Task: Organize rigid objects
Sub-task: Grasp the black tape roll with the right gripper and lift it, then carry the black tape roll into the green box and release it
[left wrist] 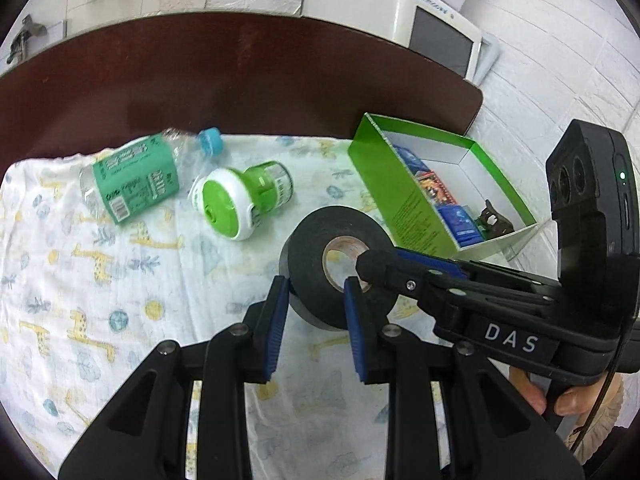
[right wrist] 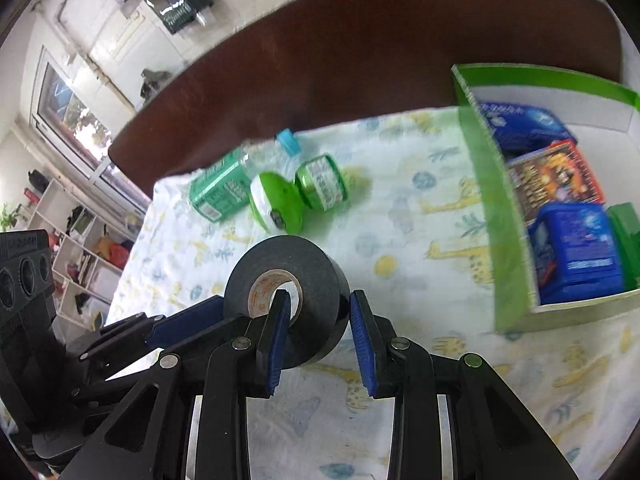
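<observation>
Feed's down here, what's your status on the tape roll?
Both grippers shut on the black tape roll: left gripper, right gripper, each with one finger through the core. Green box close right, part full. Bottle and green dispenser clear behind.

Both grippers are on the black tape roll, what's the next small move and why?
Probably release the left gripper and let the right gripper carry the black tape roll to the green box: each pinches the roll's wall, and the box sits open nearby.
</observation>
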`<state>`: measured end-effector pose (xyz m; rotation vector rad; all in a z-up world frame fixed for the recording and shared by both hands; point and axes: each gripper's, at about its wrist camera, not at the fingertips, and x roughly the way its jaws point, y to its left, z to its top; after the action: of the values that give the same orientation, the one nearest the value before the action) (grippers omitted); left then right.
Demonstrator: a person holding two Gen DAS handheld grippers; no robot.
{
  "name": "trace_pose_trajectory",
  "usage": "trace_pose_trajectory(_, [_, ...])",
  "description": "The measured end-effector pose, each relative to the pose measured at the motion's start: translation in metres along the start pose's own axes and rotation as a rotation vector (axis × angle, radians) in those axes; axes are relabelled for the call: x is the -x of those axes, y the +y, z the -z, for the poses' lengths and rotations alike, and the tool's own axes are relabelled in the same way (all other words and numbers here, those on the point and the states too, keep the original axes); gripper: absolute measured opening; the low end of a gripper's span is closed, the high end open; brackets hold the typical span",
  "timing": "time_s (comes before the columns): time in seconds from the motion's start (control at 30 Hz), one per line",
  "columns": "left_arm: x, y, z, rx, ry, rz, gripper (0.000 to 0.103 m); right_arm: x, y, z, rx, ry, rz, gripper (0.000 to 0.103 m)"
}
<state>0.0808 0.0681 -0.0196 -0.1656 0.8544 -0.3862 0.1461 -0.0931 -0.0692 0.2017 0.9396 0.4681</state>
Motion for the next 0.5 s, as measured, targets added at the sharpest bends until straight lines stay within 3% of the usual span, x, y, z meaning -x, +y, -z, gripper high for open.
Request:
trace_pose_trajectory(0.3, [-0.016, -0.073, -0.037, -0.142, -0.041, 0.069, 0.025, 0.063, -0.046, -0.016, -0.074, -0.157, 0.04, 0.034])
trace_pose_trajectory(0.5, [-0.041, -0.114, -0.056, -0.216, -0.027, 0.109, 0.025, 0.096, -0.088, -0.022, -0.146, -0.232, 0.068, 0.034])
